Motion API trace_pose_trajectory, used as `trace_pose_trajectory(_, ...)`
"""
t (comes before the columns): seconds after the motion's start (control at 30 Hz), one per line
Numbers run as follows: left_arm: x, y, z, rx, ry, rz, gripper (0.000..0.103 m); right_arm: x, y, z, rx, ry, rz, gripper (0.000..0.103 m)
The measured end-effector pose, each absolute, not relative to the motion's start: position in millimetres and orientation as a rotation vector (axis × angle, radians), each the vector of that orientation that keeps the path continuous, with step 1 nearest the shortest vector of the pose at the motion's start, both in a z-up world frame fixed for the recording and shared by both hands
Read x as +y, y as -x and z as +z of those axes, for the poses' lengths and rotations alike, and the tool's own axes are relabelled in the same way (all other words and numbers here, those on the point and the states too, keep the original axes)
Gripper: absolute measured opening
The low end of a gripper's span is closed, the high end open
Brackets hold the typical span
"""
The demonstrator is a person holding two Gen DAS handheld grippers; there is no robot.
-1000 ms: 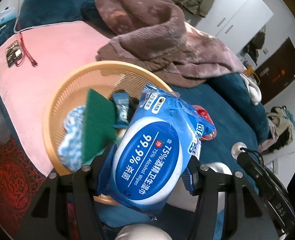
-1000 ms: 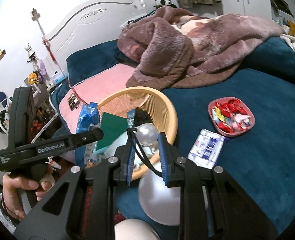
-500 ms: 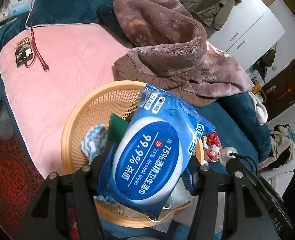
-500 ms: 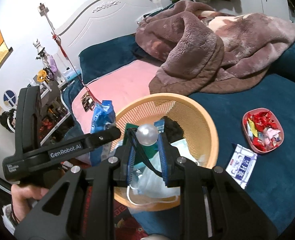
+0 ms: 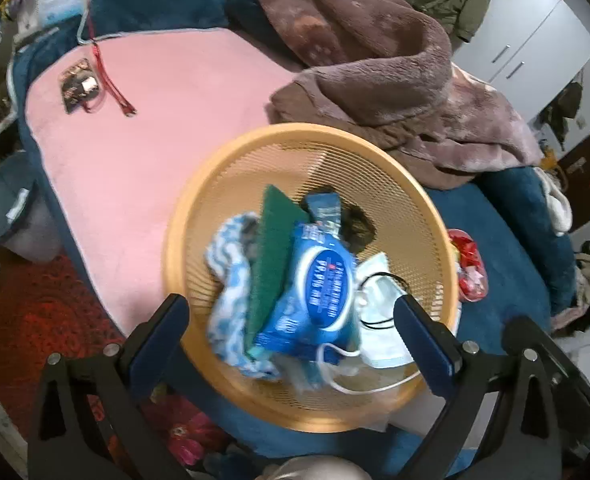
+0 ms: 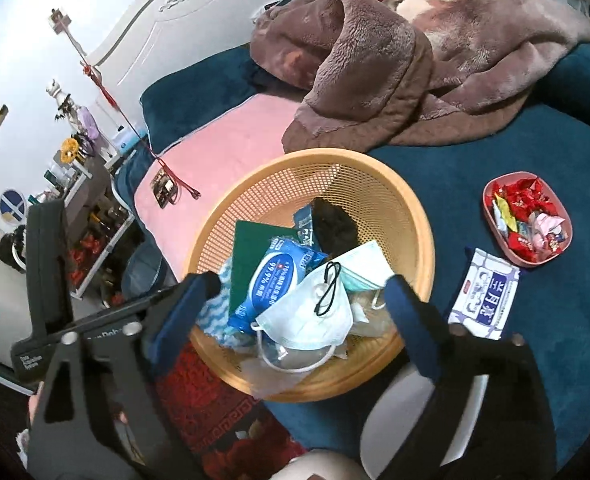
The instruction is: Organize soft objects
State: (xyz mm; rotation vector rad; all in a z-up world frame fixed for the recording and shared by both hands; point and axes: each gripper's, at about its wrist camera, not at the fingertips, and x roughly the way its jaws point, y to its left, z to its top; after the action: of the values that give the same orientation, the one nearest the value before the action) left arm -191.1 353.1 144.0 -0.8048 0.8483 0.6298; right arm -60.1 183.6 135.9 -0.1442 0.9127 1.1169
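Note:
An orange mesh basket (image 5: 379, 184) (image 6: 375, 184) sits on the bed's near edge. In it lie a blue wipes pack (image 5: 319, 296) (image 6: 273, 280), a green pad (image 5: 271, 256) (image 6: 255, 252), a blue-white cloth (image 5: 231, 280), a white face mask (image 6: 315, 320) (image 5: 379, 344) with a black cord, and a dark item (image 6: 335, 228). My left gripper (image 5: 291, 320) is open and empty above the basket's near rim. My right gripper (image 6: 299, 300) is open and empty above the mask.
A white wipes packet (image 6: 485, 292) and a pink dish of candies (image 6: 527, 220) lie on the blue bedspread right of the basket. A brown blanket (image 6: 395, 68) is heaped behind. A pink pad (image 5: 155, 120) with a small device lies left.
Both grippers opened. The blue wipes pack dropped from the left gripper into the basket, and the white mask with its cord dropped from the right gripper onto the pile.

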Motion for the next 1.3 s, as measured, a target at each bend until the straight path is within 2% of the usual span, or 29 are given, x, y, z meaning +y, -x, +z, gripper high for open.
trace_pose_trajectory(0.07,353,194,145,0.848,0.788,0.664,0.102,185,62,136,0.905,0.167,1.109,0.103)
trace_pose_trajectory(1.3,322,206,161,0.839,0.681,0.721,0.102,158,67,136,0.886,0.216,1.059,0.103)
